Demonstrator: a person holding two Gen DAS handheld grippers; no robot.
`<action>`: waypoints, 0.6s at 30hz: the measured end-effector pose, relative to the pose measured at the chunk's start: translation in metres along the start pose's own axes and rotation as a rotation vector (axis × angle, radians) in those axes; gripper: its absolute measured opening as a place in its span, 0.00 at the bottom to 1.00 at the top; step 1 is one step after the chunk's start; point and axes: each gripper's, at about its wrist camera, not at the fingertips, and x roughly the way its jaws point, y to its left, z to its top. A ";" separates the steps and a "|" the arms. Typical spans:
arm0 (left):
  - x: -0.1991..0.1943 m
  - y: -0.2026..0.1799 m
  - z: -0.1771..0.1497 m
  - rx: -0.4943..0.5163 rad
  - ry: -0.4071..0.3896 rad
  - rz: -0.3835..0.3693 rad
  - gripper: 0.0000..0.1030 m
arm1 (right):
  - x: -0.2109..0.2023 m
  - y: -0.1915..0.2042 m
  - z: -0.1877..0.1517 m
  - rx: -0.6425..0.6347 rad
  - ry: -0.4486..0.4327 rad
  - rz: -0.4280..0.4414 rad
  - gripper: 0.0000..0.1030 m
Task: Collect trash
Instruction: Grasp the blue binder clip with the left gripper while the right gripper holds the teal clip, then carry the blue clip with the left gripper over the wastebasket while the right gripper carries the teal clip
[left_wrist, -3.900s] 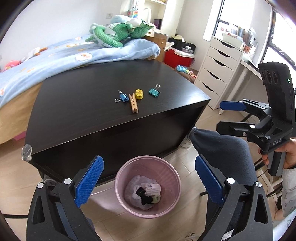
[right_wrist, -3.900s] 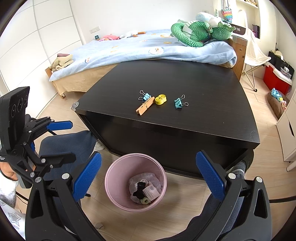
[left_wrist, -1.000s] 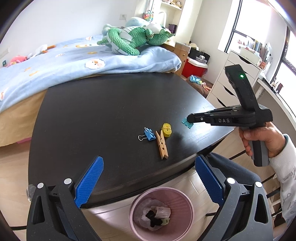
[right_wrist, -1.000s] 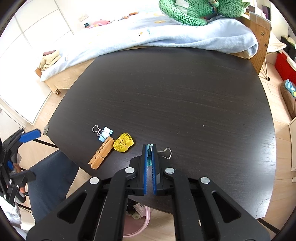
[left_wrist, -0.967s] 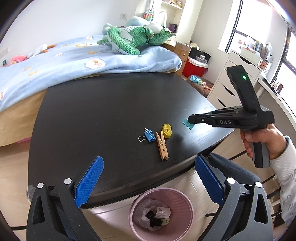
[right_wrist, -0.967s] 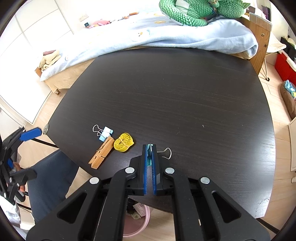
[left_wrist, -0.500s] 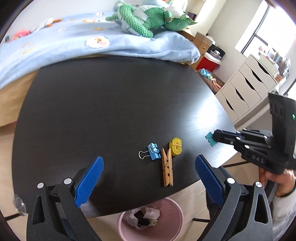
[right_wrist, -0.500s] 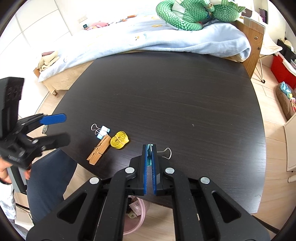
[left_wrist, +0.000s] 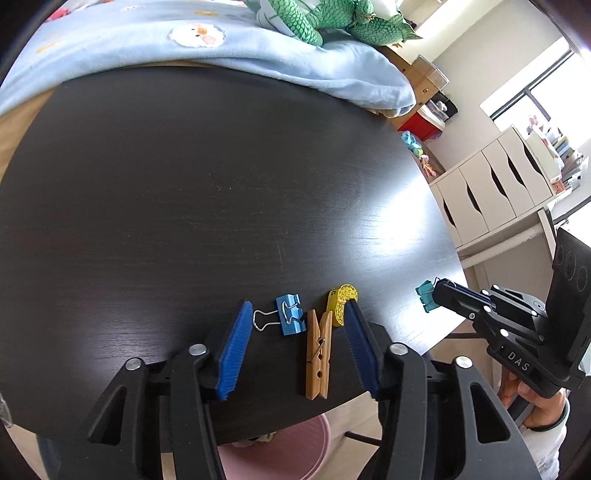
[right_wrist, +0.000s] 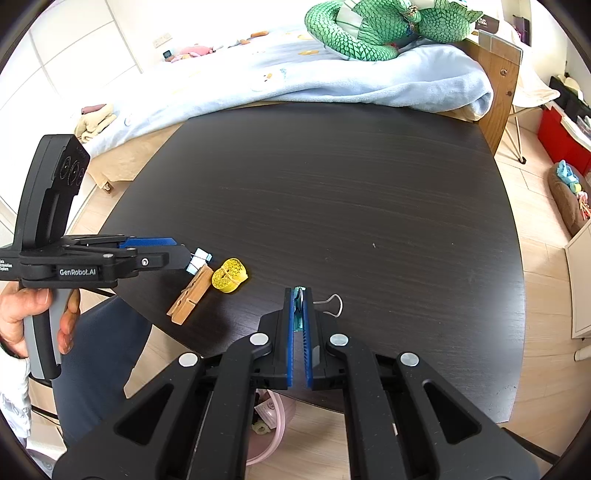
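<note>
On the dark table (left_wrist: 184, 203) lie a blue binder clip (left_wrist: 291, 319), a wooden clothespin (left_wrist: 318, 360) and a yellow roll (left_wrist: 341, 301). My left gripper (left_wrist: 298, 306) straddles all three with its jaws closing. The right pad touches the yellow roll, and the left pad stands just beside the clip's wire handle. In the right wrist view the left gripper (right_wrist: 183, 251) reaches the blue clip (right_wrist: 199, 258), next to the clothespin (right_wrist: 190, 295) and yellow roll (right_wrist: 229, 275). My right gripper (right_wrist: 299, 295) is shut on a teal binder clip (right_wrist: 298, 310) near the table's front edge.
A pink bin (left_wrist: 280, 450) with trash stands on the floor under the table's near edge. A bed with a blue blanket (right_wrist: 332, 74) and a green plush toy (right_wrist: 369, 29) borders the far side. White drawers (left_wrist: 491, 192) stand to the right.
My left gripper has come down and forward over the blue clip and clothespin, and its jaws have narrowed around them. The right gripper has stayed in place, shut on the teal clip.
</note>
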 end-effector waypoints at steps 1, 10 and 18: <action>0.001 0.001 0.001 -0.001 0.001 -0.001 0.41 | 0.000 -0.001 -0.001 0.000 0.000 -0.001 0.04; 0.006 0.003 0.001 -0.004 0.010 0.007 0.05 | 0.000 -0.003 -0.002 -0.002 0.001 -0.004 0.04; -0.006 -0.001 0.001 0.062 -0.045 0.019 0.01 | -0.001 0.003 -0.002 -0.008 -0.006 0.000 0.04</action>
